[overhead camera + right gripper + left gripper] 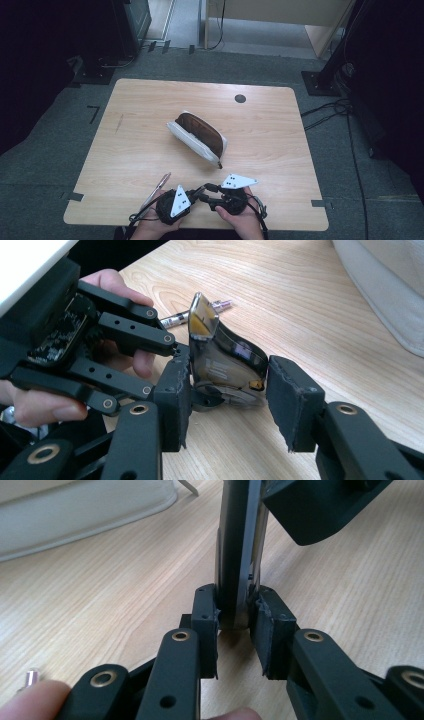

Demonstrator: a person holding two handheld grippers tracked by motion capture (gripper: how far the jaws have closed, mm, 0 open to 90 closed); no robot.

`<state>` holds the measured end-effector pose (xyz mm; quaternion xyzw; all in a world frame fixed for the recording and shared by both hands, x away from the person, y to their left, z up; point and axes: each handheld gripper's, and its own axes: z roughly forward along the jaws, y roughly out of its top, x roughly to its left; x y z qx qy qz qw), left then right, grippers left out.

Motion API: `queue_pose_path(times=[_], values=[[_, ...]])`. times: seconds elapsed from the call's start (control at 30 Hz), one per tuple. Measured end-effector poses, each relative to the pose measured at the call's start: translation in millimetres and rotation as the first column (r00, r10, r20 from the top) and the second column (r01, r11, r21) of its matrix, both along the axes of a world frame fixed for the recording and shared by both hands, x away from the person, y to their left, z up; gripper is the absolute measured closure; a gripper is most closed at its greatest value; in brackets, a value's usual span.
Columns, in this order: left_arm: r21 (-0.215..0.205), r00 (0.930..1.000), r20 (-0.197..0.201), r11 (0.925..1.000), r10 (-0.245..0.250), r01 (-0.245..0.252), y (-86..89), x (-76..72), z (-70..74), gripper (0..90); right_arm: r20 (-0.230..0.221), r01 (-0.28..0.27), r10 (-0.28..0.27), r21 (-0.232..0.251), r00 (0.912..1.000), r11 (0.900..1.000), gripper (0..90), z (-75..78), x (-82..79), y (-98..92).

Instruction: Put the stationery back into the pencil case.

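left gripper [196, 192]: near table edge, just left of the other one, angled toward it. In the left gripper view the jaws are pinched on the end of a dark glossy curved clip [235, 575]; pads touch both faces. No earlier shot to compare.
right gripper [206, 188]: beside it, pointing left toward the left gripper. In the right gripper view the clip [220, 362] sits between its jaws; left pad touches it, right pad looks just clear of it. Half-wide gap. Can't tell if it's really gripping.
clip: held just above the table [150, 100] between the two sets of jaws, at the near edge, roughly centre. Dark shiny body, curved, yellowish reflective end sticking up in the right gripper view. Exact type hard to tell.
pen [156, 189]: slim, metallic pinkish, lying on the table just left of the left gripper; tip end also seen behind the clip [197, 314].
pouch [198, 136]: white case with brown inside, lying open mid-table, diagonal, well apart from the grippers.
hands: left hand [150, 227] and right hand [245, 220] wrap the gripper bodies at the bottom edge.
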<state>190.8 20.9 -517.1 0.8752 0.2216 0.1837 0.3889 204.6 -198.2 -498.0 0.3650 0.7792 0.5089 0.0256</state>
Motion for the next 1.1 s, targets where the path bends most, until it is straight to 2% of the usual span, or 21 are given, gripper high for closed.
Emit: queue_pose_path(times=[0.1, 0.17, 0.2, 0.23, 0.3, 0.33, 0.43, 0.53, 0.67, 0.7, 0.77, 0.8, 0.83, 0.87, 0.9, 0.93, 0.97, 1.0, 1.03, 1.07, 1.1], values=[[-0.048, 0.9987, -0.049, 0.9988, -0.014, 0.012, 5.1, 3.6, 1.7, 75.0, 0.013, -0.01, 0.01, 0.002, 0.9999, 1.0, 55.4, -0.6, -0.2, -0.8], [-0.079, 0.9976, -0.065, 0.9967, -0.024, 0.019, 9.0, 4.8, 4.3, 75.0, 0.038, -0.025, 0.025, 0.0, 0.9989, 1.0, 55.7, 0.4, -0.4, -2.6], [-0.079, 0.9976, -0.065, 0.9967, -0.024, 0.019, 9.0, 4.8, 4.3, 75.0, 0.048, -0.033, 0.033, 0.004, 0.9983, 0.999, 54.9, 1.6, -0.5, -3.8], [-0.097, 0.9959, -0.078, 0.9946, -0.045, 0.037, 11.5, 5.1, 6.8, 75.0, 0.063, -0.045, 0.044, 0.008, 0.9971, 0.999, 54.2, 2.9, -0.2, -5.1], [-0.108, 0.9947, -0.085, 0.993, -0.057, 0.048, 12.5, 5.1, 8.3, 75.0, 0.068, -0.051, 0.05, 0.012, 0.9965, 0.999, 53.6, 4.2, -0.4, -5.5], [-0.118, 0.9927, -0.095, 0.991, -0.075, 0.063, 12.9, 4.9, 10.2, 75.0, 0.093, -0.075, 0.073, 0.011, 0.993, 0.997, 52.1, 7.8, 0.1, -5.5], [-0.119, 0.9881, -0.108, 0.9882, -0.109, 0.096, 11.8, 5.9, 12.3, 75.0, 0.117, -0.111, 0.108, 0.02, 0.9872, 0.994, 51.5, 11.4, 1.8, -3.8], [-0.13, 0.9831, -0.121, 0.9841, -0.137, 0.121, 12.1, 7.0, 13.6, 75.0, 0.153, -0.169, 0.162, 0.034, 0.9749, 0.985, 52.6, 11.8, 4.2, -2.3], [-0.159, 0.9769, -0.14, 0.9774, -0.162, 0.139, 14.8, 9.0, 14.2, 75.0, 0.175, -0.195, 0.183, 0.051, 0.9673, 0.979, 55.7, 11.2, 5.1, -3.9], [-0.171, 0.9713, -0.147, 0.972, -0.187, 0.162, 16.1, 9.4, 14.3, 75.0, 0.183, -0.222, 0.205, 0.08, 0.9616, 0.972, 58.5, 10.6, 5.7, -7.6], [-0.174, 0.968, -0.149, 0.9691, -0.202, 0.175, 16.7, 9.6, 14.6, 75.0, 0.187, -0.228, 0.209, 0.088, 0.9599, 0.97, 59.0, 10.2, 5.9, -8.1], [-0.189, 0.9573, -0.154, 0.9583, -0.244, 0.214, 17.9, 9.5, 15.6, 75.0, 0.193, -0.272, 0.248, 0.109, 0.9492, 0.956, 60.2, 9.4, 5.8, -11.6], [-0.198, 0.9491, -0.16, 0.9506, -0.272, 0.239, 18.4, 9.3, 16.4, 75.0, 0.191, -0.289, 0.264, 0.119, 0.9456, 0.95, 60.9, 9.2, 5.7, -12.6], [-0.202, 0.9456, -0.16, 0.9469, -0.284, 0.25, 18.7, 9.2, 16.8, 75.0, 0.196, -0.314, 0.286, 0.13, 0.938, 0.941, 61.5, 9.2, 5.0, -13.8], [-0.202, 0.9456, -0.16, 0.9469, -0.284, 0.25, 18.7, 9.2, 16.8, 75.0, 0.196, -0.314, 0.286, 0.13, 0.938, 0.941, 61.5, 9.2, 5.0, -13.8], [-0.215, 0.938, -0.161, 0.9385, -0.307, 0.27, 18.9, 8.4, 17.6, 75.0, 0.202, -0.342, 0.312, 0.133, 0.9282, 0.93, 63.0, 9.8, 3.4, -14.8], [-0.215, 0.938, -0.161, 0.9385, -0.307, 0.27, 18.9, 8.4, 17.6, 75.0, 0.201, -0.348, 0.319, 0.133, 0.9263, 0.928, 63.7, 10.0, 3.1, -15.1], [-0.222, 0.9333, -0.161, 0.9333, -0.321, 0.282, 19.4, 8.3, 18.0, 75.0, 0.206, -0.358, 0.327, 0.133, 0.9221, 0.924, 64.8, 10.1, 2.9, -15.8], [-0.222, 0.9333, -0.161, 0.9333, -0.321, 0.282, 19.4, 8.3, 18.0, 74.9, 0.206, -0.358, 0.327, 0.133, 0.9221, 0.924, 64.8, 10.1, 2.9, -15.8], [-0.233, 0.9298, -0.167, 0.9294, -0.328, 0.286, 20.0, 8.9, 18.0, 74.9, 0.212, -0.366, 0.335, 0.131, 0.9181, 0.921, 65.9, 10.3, 2.9, -16.7], [-0.276, 0.9258, -0.186, 0.9219, -0.329, 0.272, 22.6, 11.6, 18.1, 69.7, 0.224, -0.396, 0.363, 0.125, 0.9046, 0.91, 76.5, 11.4, 1.3, -19.0]])
